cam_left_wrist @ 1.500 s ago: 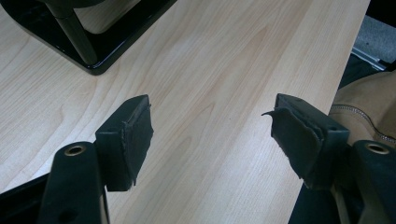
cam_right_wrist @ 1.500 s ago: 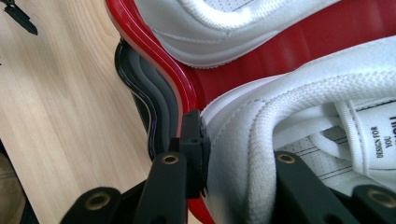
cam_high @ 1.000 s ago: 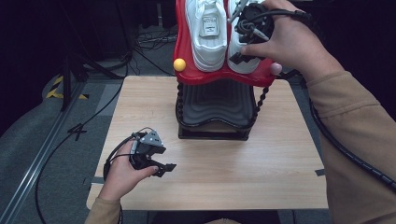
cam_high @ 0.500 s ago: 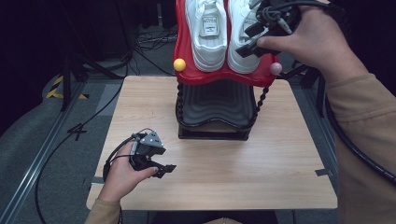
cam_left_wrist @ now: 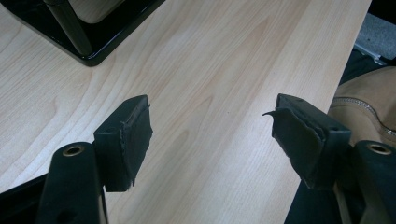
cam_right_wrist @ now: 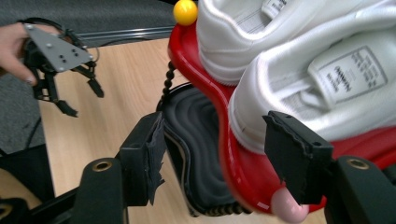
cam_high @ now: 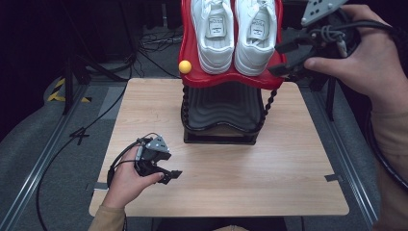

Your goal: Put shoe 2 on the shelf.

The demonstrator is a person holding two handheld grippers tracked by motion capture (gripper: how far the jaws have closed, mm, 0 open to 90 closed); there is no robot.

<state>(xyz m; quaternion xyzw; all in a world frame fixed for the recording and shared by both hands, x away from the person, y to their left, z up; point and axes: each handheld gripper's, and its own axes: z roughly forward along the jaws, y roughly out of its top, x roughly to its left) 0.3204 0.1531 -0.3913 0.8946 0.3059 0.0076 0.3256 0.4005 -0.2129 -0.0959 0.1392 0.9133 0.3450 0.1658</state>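
While my right gripper (cam_high: 284, 57) hangs beside the red rack (cam_high: 231, 79), its jaws have just been opening and stand spread with nothing between them; the white shoes (cam_high: 235, 33) sit side by side on the rack's top. My left gripper (cam_high: 166, 173) rests low over the table (cam_high: 288, 159), jaws spread and empty.

A lab or studio: dark surrounds, floor cables (cam_high: 154, 41), metal rails (cam_high: 43, 163), bare wooden table (cam_high: 269, 173)
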